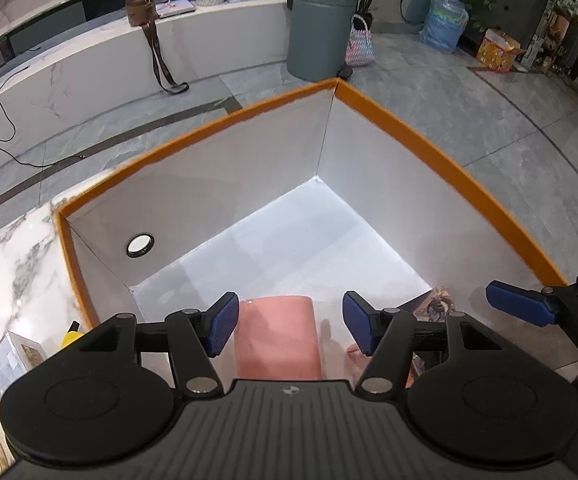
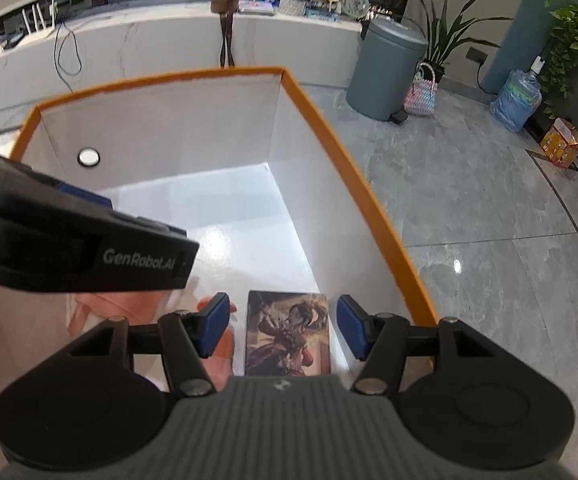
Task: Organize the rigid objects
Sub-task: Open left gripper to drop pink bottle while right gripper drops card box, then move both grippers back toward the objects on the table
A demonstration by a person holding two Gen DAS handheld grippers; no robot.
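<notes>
A large white box with an orange rim (image 1: 429, 148) (image 2: 349, 176) stands open below both grippers. On its floor lies a pink box (image 1: 277, 336), which sits between the blue pads of my left gripper (image 1: 289, 322); the jaws are open, with a gap at the right pad. Beside it lies a flat box with a painted figure (image 2: 289, 336), between the fingers of my right gripper (image 2: 283, 326), which is open with space on both sides. A fingertip (image 1: 517, 306) of the right gripper shows in the left wrist view. The left gripper's black body (image 2: 89, 248) crosses the right wrist view.
The box rests on a marble top (image 1: 9, 264), where a clear case (image 1: 13, 356) and a yellow item (image 1: 71, 334) lie at the left. One box wall has a round hole (image 1: 140, 245). A grey bin (image 1: 321, 28) stands on the tiled floor beyond.
</notes>
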